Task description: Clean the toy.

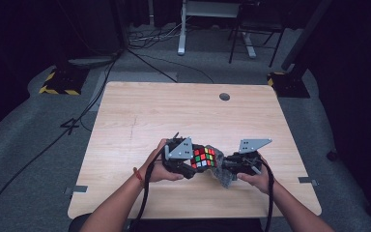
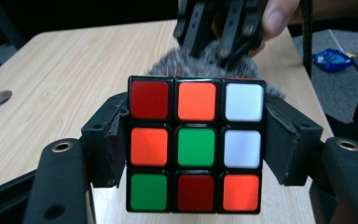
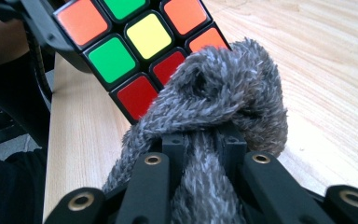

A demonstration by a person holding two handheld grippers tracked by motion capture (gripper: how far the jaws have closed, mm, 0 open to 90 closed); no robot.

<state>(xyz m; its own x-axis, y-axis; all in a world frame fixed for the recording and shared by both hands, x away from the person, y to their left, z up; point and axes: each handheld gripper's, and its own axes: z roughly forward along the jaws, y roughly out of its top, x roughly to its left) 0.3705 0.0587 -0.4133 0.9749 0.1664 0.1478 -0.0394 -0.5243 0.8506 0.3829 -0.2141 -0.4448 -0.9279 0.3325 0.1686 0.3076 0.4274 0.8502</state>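
Observation:
A scrambled Rubik's cube [image 1: 203, 158] is held just above the wooden table [image 1: 174, 111] near its front edge, with my left gripper [image 1: 197, 164] shut on it. In the left gripper view the pads [image 2: 114, 144] press on both sides of the cube [image 2: 196, 147], whose near face has a green centre. My right gripper [image 1: 225, 166] is shut on a grey fuzzy cloth [image 1: 223, 176]. In the right gripper view the bunched cloth [image 3: 214, 98] bulges out past the right gripper [image 3: 205, 144] and lies against a corner of the cube [image 3: 130, 46]. The cloth [image 2: 200, 63] shows behind the cube's top edge.
A round cable hole [image 1: 224, 96] sits at the table's far edge. The bare tabletop stretches away beyond the hands. Cables [image 1: 101, 82] run across the grey floor on the left, and desk and chair legs [image 1: 181, 29] stand behind. A blue packet [image 2: 331, 58] lies on the floor.

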